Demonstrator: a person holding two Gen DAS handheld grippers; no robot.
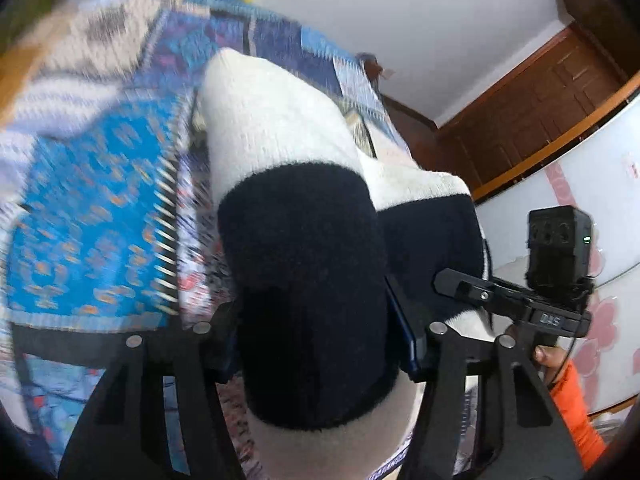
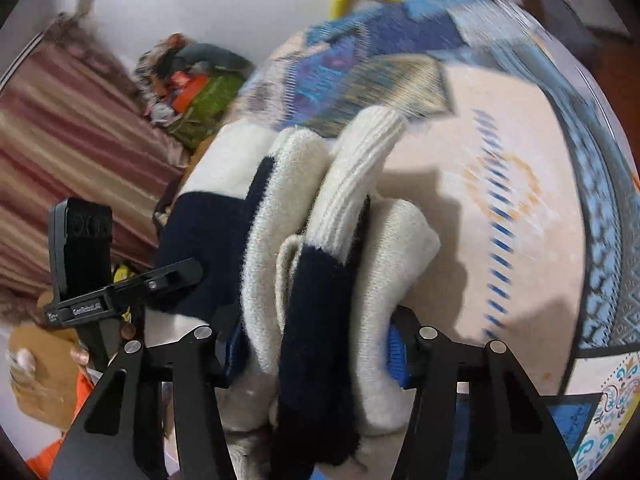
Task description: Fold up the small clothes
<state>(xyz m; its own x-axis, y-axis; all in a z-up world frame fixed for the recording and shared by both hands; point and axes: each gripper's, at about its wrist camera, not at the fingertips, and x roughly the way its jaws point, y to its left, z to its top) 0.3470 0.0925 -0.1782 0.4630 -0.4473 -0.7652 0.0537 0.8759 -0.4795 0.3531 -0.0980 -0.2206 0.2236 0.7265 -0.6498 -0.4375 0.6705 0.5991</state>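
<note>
- The cream-and-navy knitted garment (image 1: 304,208), a small woollen piece, hangs bunched between both tools above the patterned bedspread (image 1: 88,216); it does not lie flat on the bedspread.
- Left tool (image 1: 320,340): its jaws stand at a middling width with a thick navy roll of the garment filling the gap, so it grips that bundle.
- Right tool (image 2: 316,344): its jaws likewise clasp several stacked layers, cream and navy, with a ribbed cuff (image 2: 360,168) protruding beyond them towards the bedspread.
- The person's hand (image 1: 550,356) and orange sleeve (image 1: 576,412) appear beside the garment, behind the right tool.
- Judgement: the fold is partly made. To finish well, both tools should lower the bundle level onto the bedspread, keep the layers aligned, and tuck the loose cuff under before releasing.
- Risk: uneven release may let the thick knit spring open.
</note>
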